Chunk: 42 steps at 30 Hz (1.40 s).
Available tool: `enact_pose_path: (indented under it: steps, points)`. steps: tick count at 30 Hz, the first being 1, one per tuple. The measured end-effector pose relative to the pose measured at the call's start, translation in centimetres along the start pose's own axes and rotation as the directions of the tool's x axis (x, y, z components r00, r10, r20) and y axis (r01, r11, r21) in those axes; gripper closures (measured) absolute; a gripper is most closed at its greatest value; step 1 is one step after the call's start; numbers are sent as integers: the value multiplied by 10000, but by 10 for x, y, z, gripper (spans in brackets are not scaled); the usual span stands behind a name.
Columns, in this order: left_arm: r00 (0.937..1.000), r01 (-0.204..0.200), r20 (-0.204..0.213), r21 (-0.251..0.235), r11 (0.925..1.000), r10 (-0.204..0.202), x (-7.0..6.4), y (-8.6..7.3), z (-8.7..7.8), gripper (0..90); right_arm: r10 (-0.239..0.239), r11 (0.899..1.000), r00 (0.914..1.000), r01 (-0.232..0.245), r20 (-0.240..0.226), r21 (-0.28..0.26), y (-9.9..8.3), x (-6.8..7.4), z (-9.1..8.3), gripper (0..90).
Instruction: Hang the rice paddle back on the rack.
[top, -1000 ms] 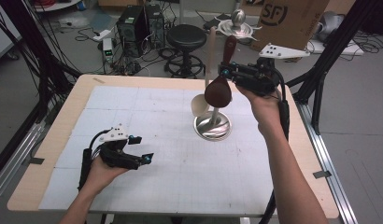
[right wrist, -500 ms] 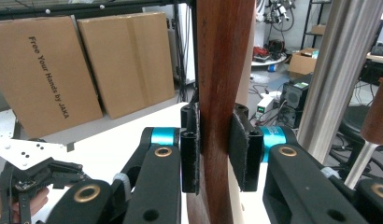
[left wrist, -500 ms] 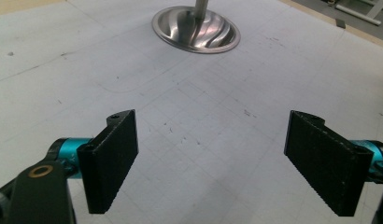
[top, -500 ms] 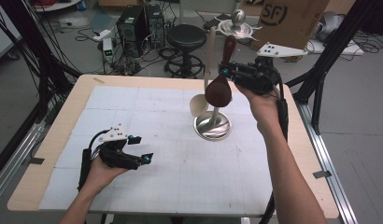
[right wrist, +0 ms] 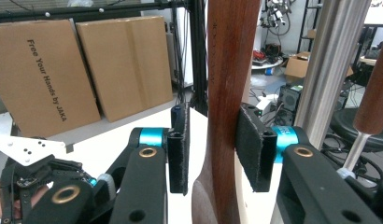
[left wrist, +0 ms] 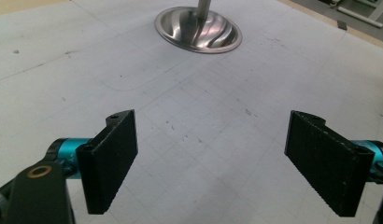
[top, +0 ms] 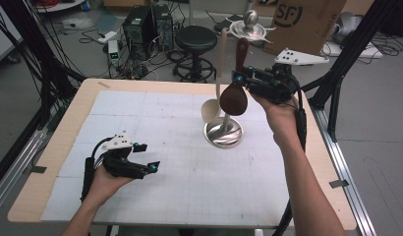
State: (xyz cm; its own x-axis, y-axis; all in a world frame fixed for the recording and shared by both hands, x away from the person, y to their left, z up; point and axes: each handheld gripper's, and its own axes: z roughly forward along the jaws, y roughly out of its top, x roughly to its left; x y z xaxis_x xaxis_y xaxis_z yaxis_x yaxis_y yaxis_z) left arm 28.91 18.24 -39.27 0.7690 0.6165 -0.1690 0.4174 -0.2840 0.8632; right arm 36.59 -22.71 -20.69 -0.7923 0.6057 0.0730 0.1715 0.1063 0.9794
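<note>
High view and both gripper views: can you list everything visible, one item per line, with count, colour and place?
Dark wooden spoon: 1, dark brown, held upright above the table beside the stand's pole.
Pale spoon: 1, cream, hanging at the stand.
Stand: 1, silver, round base on the mat right of centre, pole rising from it.
Mat: 1, white with a grid, covering the table top.
Table: 1, light wood edge.
Stool: 1, black, on the floor behind the table.
Cardboard box: 1, brown, floor at back right.
Left gripper: 1, black with teal, jaws wide apart, low over the mat.
Right gripper: 1, black with teal, jaws against the dark spoon's handle.
</note>
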Motion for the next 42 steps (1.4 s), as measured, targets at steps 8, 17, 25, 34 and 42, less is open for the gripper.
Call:
enact_pose_path:
  steps: [8, 17, 25, 34, 42]
  points:
    - [9999, 90, -57, 12, 10000, -90, 2, -1, -1, 176, -19, 10000, 9999, 18, -172, -32, -3, 3, -1, 622]
    - [9998, 141, -171, 81, 9999, -140, 3, -2, 1, 174, 8, 9999, 9998, -11, -209, -135, -8, 2, -5, 610]
    - [9995, 248, -180, -42, 9997, -248, 7, -1, 2, 173, 124, 9999, 9998, -125, -170, -105, -20, -1, -15, 598]
    - [9995, 210, -232, 65, 9998, -208, 7, -2, 2, 169, 396, 9992, 9991, -396, -178, -47, -36, 0, -18, 450]
    - [9994, 236, -240, 1, 9997, -236, 8, -2, -1, 150, 314, 9992, 9994, -310, -175, 245, -56, 8, -18, 299]
